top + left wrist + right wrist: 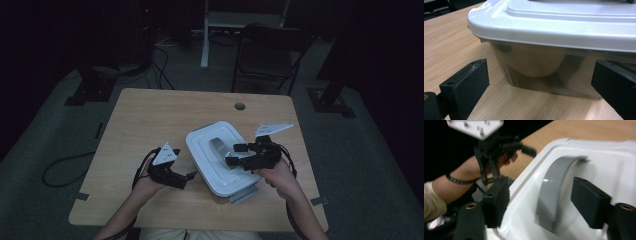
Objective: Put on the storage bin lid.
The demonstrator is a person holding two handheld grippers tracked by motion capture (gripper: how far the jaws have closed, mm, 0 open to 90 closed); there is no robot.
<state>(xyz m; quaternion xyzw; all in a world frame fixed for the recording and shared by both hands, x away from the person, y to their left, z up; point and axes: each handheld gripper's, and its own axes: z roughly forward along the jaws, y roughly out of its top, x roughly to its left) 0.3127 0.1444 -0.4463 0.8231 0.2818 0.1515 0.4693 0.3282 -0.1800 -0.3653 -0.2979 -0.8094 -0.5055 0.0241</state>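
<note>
Right gripper (231,154) open astride lid handle (218,149) | left gripper (191,175) open beside box (220,186) | box near worktop (150,120) front edge

No writing, label, brand, number or sign can be read anywhere here, not even on the white box lid (220,150).

— Looks like a lab or test room, dim, black all round.
— Wooden desk (150,120) with a cable hole (240,106), grey carpet (45,145) beneath.
— Black stand bases (85,92) flanking it, loose cables (60,170) trailing, folding chair (267,55) pushed back behind.
</note>
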